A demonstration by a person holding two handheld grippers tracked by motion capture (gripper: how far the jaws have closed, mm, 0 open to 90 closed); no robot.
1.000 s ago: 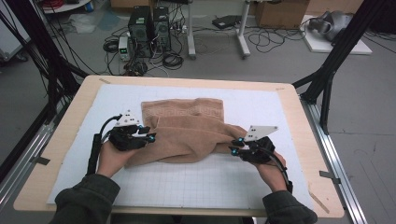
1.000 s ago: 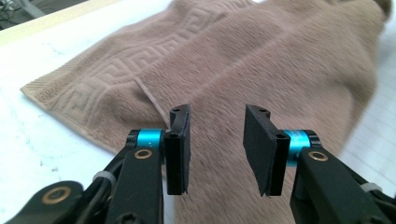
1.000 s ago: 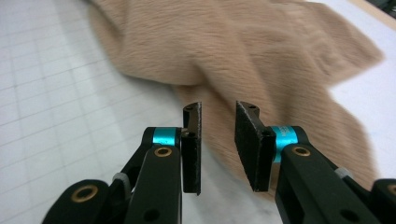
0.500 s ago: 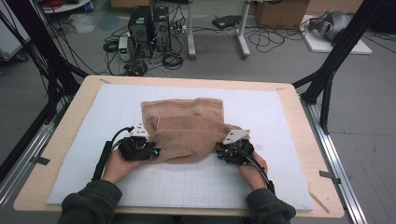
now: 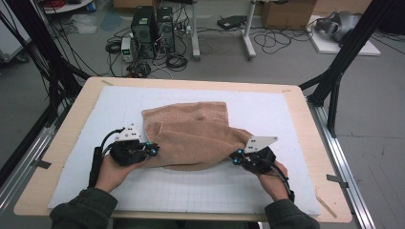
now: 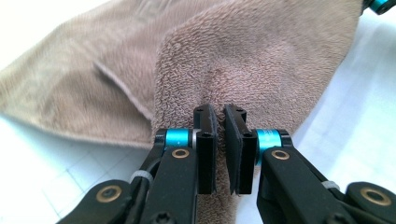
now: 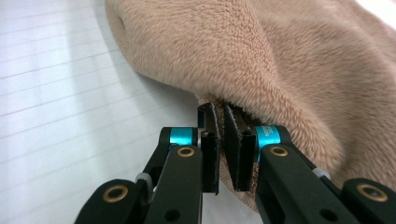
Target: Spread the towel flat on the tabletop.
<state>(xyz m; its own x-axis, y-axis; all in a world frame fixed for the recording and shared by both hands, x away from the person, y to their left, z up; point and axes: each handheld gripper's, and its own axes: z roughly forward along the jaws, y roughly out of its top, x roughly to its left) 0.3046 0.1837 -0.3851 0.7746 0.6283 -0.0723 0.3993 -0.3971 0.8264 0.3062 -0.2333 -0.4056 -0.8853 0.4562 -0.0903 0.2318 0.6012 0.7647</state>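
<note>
Now both your claws, left (image 5: 152, 150) and right (image 5: 236, 158), have just closed, pinching the towel's (image 5: 196, 133) near corners mid-mat (image 5: 286, 119). Thin bites; lift unevenly and one may slip.

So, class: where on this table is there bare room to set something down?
Free: the white mat left of the towel, the strip right of it toward the wooden table edge, and the near band between the forearms. Crowded: the middle, where left gripper and right gripper pinch the towel.
</note>
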